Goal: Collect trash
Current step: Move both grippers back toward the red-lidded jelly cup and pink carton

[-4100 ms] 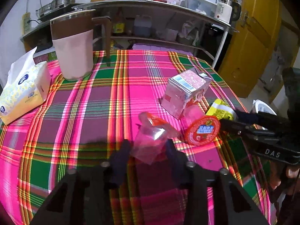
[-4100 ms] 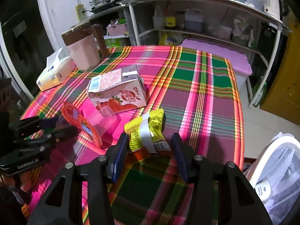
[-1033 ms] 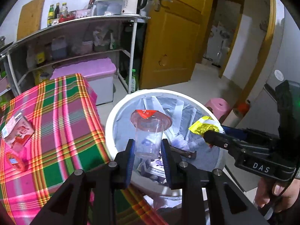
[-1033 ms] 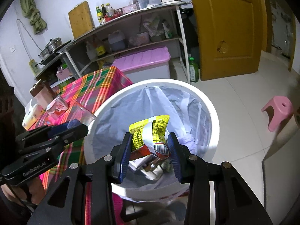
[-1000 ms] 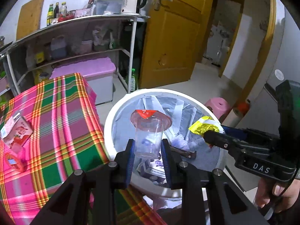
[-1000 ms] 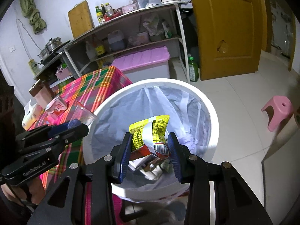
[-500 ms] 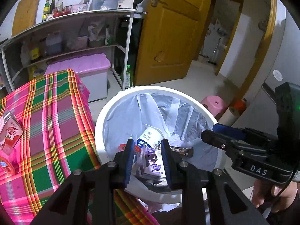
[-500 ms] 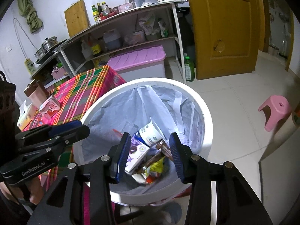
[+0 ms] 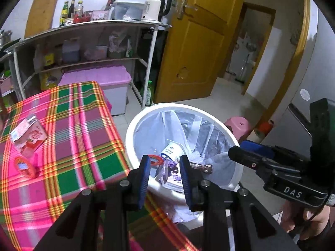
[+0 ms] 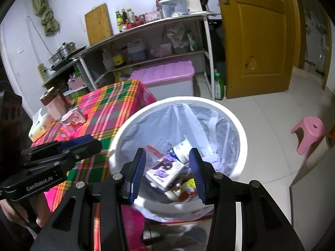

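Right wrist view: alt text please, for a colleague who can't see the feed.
The right hand-held gripper hangs open and empty over a white trash bin lined with a clear bag and holding discarded packaging. The left hand-held gripper is at left, with a plaid-covered table and kitchen shelves behind.

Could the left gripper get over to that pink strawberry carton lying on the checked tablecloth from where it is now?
Probably yes. The left gripper hangs empty over the bin, and the strawberry carton lies in the open on the tablecloth, nothing on top of it and nothing in between.
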`<state>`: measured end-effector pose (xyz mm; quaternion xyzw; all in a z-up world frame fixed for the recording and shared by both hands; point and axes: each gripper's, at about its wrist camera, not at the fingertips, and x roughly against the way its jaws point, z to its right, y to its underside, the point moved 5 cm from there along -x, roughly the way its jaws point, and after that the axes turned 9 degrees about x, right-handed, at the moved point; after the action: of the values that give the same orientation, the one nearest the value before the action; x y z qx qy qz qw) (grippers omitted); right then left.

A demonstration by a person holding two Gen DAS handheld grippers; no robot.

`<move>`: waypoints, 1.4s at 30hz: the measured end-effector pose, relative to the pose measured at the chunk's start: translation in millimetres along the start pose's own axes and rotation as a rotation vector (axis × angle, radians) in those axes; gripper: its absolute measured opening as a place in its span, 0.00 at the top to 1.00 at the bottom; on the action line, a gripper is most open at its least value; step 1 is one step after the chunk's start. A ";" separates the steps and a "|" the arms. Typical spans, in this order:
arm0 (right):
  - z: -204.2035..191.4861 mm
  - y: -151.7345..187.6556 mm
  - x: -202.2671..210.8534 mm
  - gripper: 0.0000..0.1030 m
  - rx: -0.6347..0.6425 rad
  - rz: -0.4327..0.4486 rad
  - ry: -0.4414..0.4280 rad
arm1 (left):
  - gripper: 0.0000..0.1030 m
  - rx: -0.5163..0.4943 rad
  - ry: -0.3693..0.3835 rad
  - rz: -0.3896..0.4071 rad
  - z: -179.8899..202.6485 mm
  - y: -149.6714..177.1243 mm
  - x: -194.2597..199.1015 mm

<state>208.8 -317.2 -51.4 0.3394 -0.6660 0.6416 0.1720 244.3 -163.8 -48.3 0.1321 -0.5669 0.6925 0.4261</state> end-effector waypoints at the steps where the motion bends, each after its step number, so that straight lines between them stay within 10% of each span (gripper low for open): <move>1: -4.6 0.3 2.2 0.57 0.004 0.003 -0.003 | 0.72 0.003 -0.002 0.006 -1.5 1.3 4.8; 42: -145.1 5.9 33.5 0.57 0.171 0.030 -0.207 | 0.71 0.147 -0.199 0.149 -96.4 46.8 136.7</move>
<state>151.1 -184.3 -16.4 0.4073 -0.6279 0.6602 0.0630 156.3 -16.8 -19.8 0.1883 -0.5624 0.7454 0.3044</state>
